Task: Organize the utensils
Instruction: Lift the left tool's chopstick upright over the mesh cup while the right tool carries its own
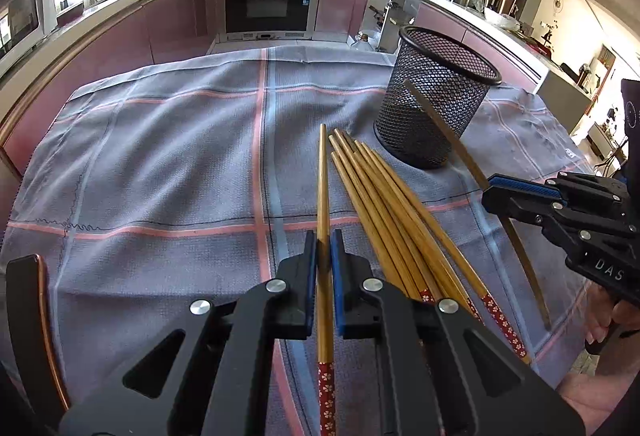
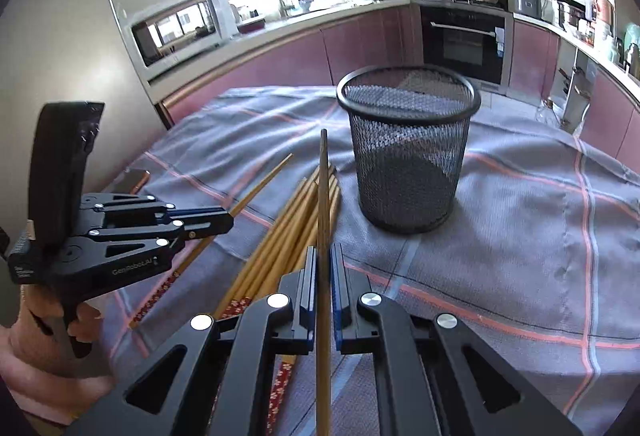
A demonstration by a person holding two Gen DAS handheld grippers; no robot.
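A pile of several wooden chopsticks (image 1: 384,204) with red flowered ends lies on the cloth in front of a black mesh cup (image 1: 436,96) that stands upright. My left gripper (image 1: 324,240) is shut on one chopstick (image 1: 323,176) lying just left of the pile. My right gripper (image 1: 490,188) is shut on another chopstick (image 1: 440,124), held tilted above the cloth, tip up beside the cup. In the right wrist view that chopstick (image 2: 324,188) runs between the right gripper (image 2: 324,256) pads toward the cup (image 2: 408,164). The left gripper (image 2: 228,218) grips its stick (image 2: 264,180) beside the pile (image 2: 288,236).
A grey cloth (image 1: 160,156) with pink and blue lines covers the table. A dark chair back (image 1: 36,316) rises at the near left edge. A person's hand (image 2: 36,348) holds the left gripper's handle. Kitchen counters and an oven (image 1: 272,0) lie beyond the table.
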